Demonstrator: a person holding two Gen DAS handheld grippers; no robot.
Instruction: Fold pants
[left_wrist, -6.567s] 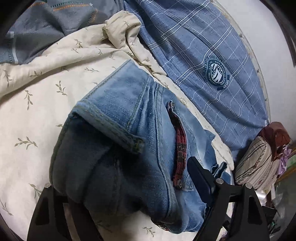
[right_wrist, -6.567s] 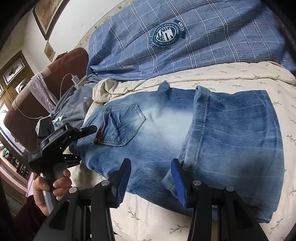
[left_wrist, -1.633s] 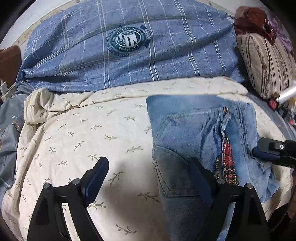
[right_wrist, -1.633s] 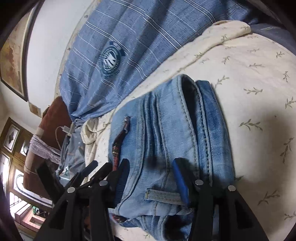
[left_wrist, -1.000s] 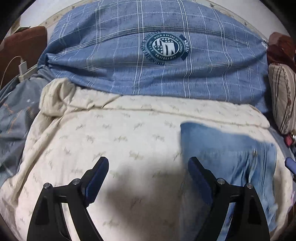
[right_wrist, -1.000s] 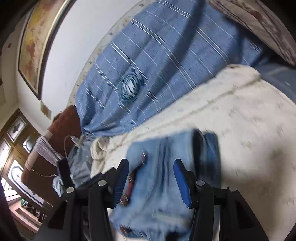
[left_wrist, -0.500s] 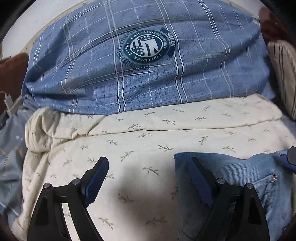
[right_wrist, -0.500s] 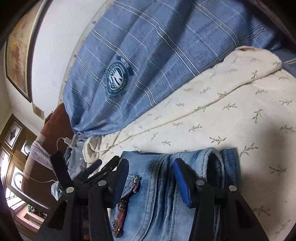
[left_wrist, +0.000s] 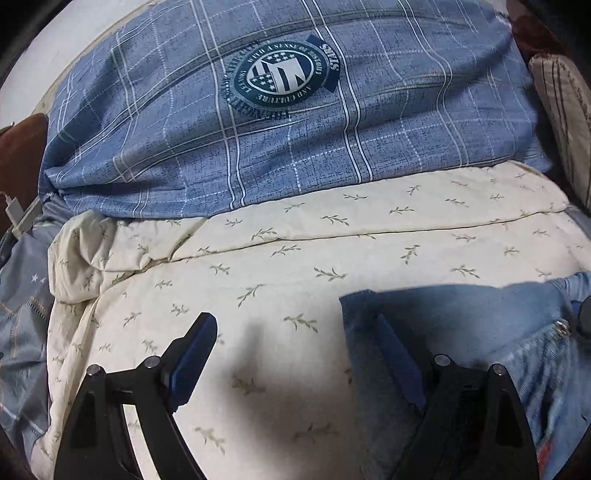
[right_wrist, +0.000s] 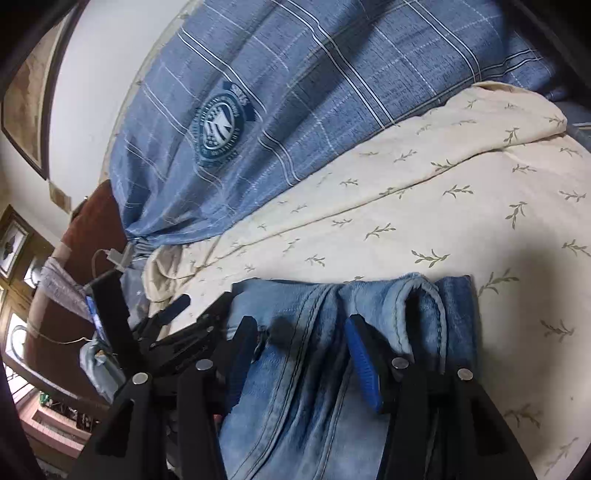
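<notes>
The folded blue jeans lie as a thick bundle on the cream bedspread. My left gripper is open wide. Its right finger rests over the bundle's left edge and its left finger hangs above bare bedspread. In the right wrist view the jeans fill the bottom centre, their rolled folds running between the fingers of my right gripper. That gripper stands half open, and the pads do not visibly pinch the denim. The left gripper shows just left of the bundle.
A blue plaid quilt with a round emblem is heaped behind the bedspread. A striped pillow lies at the far right. A brown headboard and a white charger cable sit at the left, with grey-blue bedding below.
Both grippers have come down closer to the jeans. The bundle now sits low between the right gripper's fingers and at the left gripper's right finger. Neither opening has changed.
</notes>
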